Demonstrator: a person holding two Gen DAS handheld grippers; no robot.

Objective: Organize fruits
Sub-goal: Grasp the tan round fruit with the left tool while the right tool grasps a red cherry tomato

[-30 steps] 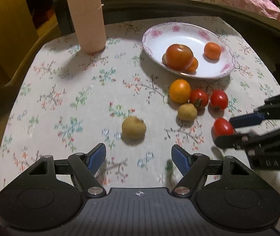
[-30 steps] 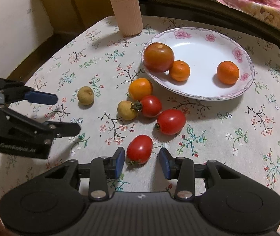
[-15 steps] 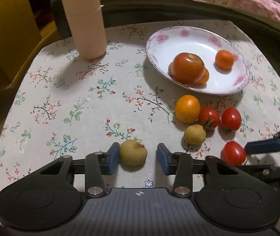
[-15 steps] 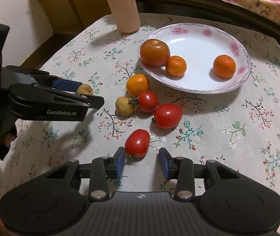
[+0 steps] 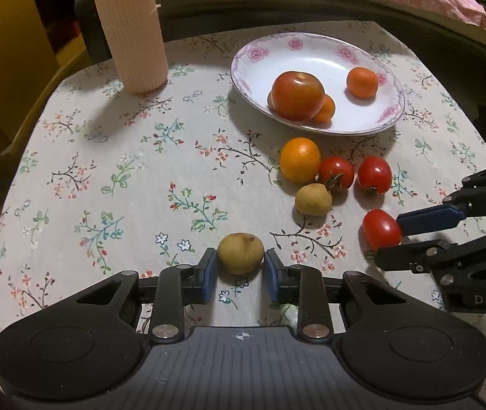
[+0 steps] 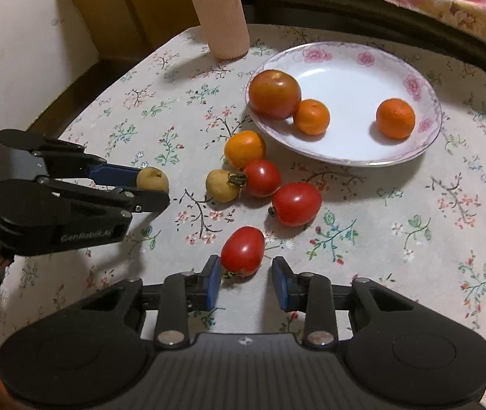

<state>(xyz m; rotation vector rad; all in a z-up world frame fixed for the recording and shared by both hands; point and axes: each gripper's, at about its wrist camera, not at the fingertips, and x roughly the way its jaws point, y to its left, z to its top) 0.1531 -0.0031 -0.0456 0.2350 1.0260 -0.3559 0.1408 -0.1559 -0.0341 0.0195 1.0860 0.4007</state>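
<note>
We see the surface under its flowered cloth, rounded at the corners, dark gaps beyond its far and left edges; the left half lies bare. Only the right view shows the wall past that left edge. The tall roll stands at the far edge. The plate holds a big tomato and two oranges, fully separate only in the right view. Just beside its near rim sit an orange, two tomatoes and a tan fruit. The left gripper fingers are closing, both pads touching a tan fruit. The right gripper fingers are closing around a tomato; the left pad touches, the right stands clear.
</note>
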